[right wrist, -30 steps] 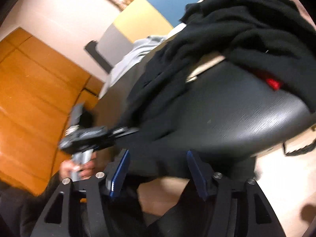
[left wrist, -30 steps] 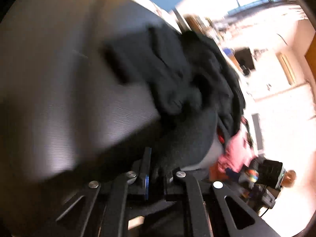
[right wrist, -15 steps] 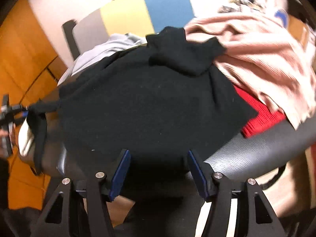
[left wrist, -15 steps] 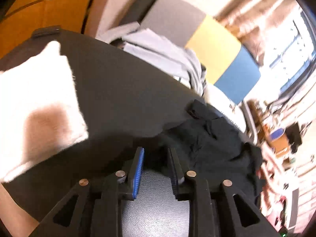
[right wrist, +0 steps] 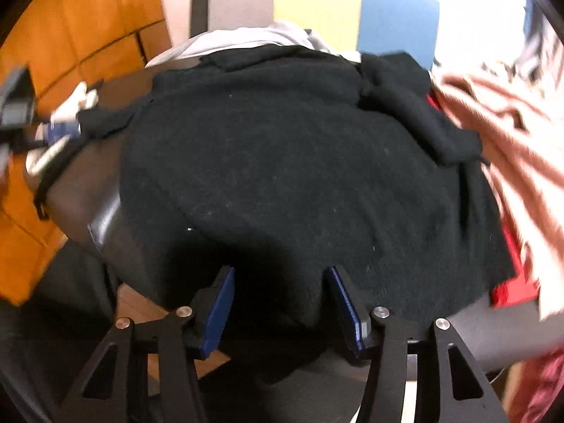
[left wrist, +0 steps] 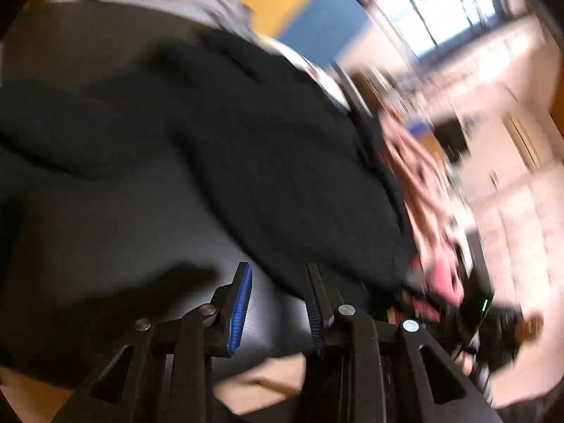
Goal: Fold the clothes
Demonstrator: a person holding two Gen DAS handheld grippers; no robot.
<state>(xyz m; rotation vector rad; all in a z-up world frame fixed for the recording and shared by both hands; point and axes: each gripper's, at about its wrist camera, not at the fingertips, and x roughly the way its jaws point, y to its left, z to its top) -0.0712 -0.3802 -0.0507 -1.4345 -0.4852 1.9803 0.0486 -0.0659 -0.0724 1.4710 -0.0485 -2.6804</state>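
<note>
Black knit garment (right wrist: 289, 162): spread flat over dark round bench (right wrist: 105, 225), near hem overhanging. Right hand-held gripper (right wrist: 280, 303) wide, empty, at that hem; left hand-held gripper (left wrist: 278, 303) parted, empty. Judged: spread stage; next, pinch an edge.

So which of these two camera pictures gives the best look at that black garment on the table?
The right wrist view. There the black garment lies spread across the dark table, sharp, with nearly its whole outline visible. The left wrist view shows the same garment only from a low slant, blurred, with its shape hard to read.
</note>
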